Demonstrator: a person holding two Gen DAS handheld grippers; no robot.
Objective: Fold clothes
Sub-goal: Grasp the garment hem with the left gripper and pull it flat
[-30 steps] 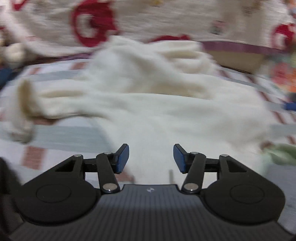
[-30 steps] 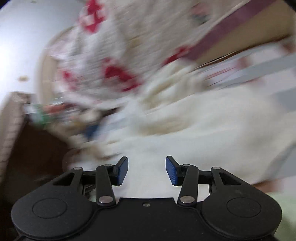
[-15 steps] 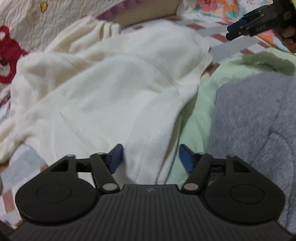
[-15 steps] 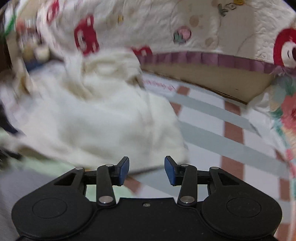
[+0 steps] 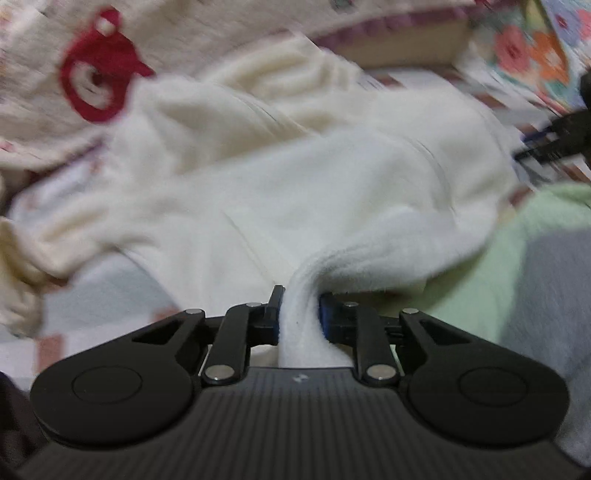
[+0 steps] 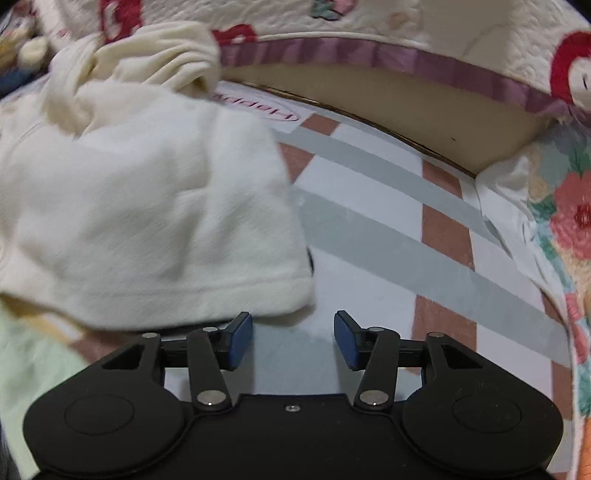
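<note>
L gripper (image 5: 298, 314) now pinching rumpled cream garment (image 5: 314, 192).

Rumpled cream fleece garment (image 5: 314, 192)

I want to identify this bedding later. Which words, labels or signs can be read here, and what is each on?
"Happy": pink script, seen upside down, in an oval on the checked sheet beside the cream garment; likely that word.
Left gripper body: a small white mark, not legible.
Nothing else is readable.

garment (image 5: 332, 192) spread on the bed sheet (image 6: 388, 229), quilt (image 6: 406, 22) behind it, floral pillow (image 6: 569, 214) to the right, fold pinched in the left gripper (image 5: 299, 314), right gripper (image 6: 293, 339) just beside the hem
</note>
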